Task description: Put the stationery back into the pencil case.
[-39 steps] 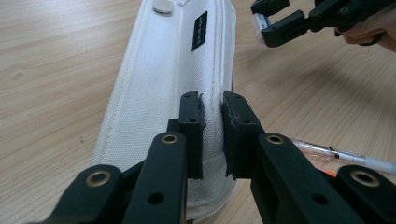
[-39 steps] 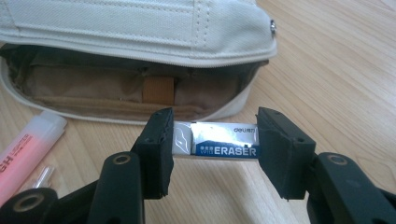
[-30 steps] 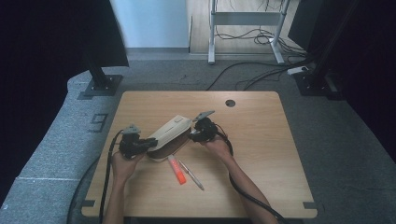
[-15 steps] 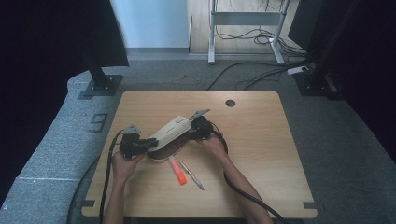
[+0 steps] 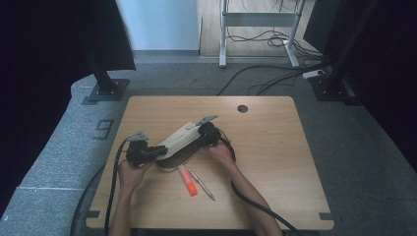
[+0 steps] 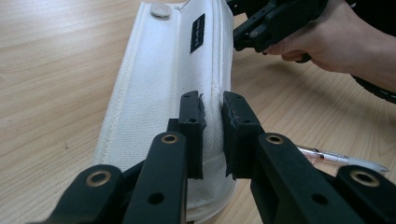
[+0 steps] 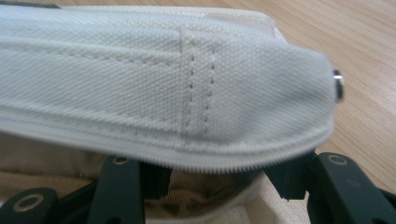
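A white canvas pencil case (image 5: 179,139) lies slantwise on the wooden table (image 5: 280,157), its zip flap raised. My left gripper (image 5: 156,150) is shut on the flap's seam at the near end; in the left gripper view the pads (image 6: 192,116) pinch the white cloth (image 6: 154,84). My right gripper (image 5: 202,133) is at the far end, also seen as right gripper (image 6: 275,23) with a hand behind it. In the right gripper view the flap (image 7: 140,84) hangs over my right gripper (image 7: 215,182), whose jaws stand apart at the case's open mouth, tips partly hidden, tan lining between them.
An orange highlighter (image 5: 188,180) and a pen (image 5: 201,185) lie just in front of the case; the pen (image 6: 336,158) shows beside my left jaws. A round cable hole (image 5: 242,108) sits near the table's far edge. Cables trail from both grippers off the near edge.
My right gripper has slid a little left and down, closer against the case's far end. The left gripper and the case's near end have kept still.
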A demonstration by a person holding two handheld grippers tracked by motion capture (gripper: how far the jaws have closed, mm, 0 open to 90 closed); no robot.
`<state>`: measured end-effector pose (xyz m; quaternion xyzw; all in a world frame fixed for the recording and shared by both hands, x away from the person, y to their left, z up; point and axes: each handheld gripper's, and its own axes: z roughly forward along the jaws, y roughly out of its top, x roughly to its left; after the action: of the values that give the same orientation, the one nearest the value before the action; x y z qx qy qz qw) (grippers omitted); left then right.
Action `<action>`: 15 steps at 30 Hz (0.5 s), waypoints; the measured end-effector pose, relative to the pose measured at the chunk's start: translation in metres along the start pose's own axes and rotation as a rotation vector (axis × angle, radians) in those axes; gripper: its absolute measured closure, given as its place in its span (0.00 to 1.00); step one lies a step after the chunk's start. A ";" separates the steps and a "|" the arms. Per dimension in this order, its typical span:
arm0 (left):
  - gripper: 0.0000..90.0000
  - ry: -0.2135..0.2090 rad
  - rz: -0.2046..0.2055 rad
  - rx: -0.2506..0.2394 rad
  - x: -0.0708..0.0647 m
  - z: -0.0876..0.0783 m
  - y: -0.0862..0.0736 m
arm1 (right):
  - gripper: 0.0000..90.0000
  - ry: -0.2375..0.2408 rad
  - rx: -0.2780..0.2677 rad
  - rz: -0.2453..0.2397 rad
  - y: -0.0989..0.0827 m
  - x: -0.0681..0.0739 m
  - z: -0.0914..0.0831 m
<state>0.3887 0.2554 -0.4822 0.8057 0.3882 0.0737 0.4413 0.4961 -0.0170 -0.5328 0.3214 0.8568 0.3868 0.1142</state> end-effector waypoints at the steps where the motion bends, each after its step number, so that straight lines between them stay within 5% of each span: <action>1: 0.88 -0.001 0.000 0.000 0.000 0.000 0.000 | 0.52 -0.005 -0.001 -0.006 0.000 0.000 0.002; 15: 0.88 0.005 -0.005 -0.005 0.001 -0.001 0.000 | 0.43 -0.014 0.010 -0.014 0.002 0.001 0.003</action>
<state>0.3888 0.2572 -0.4820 0.8034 0.3911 0.0757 0.4425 0.4980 -0.0138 -0.5336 0.3185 0.8601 0.3796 0.1214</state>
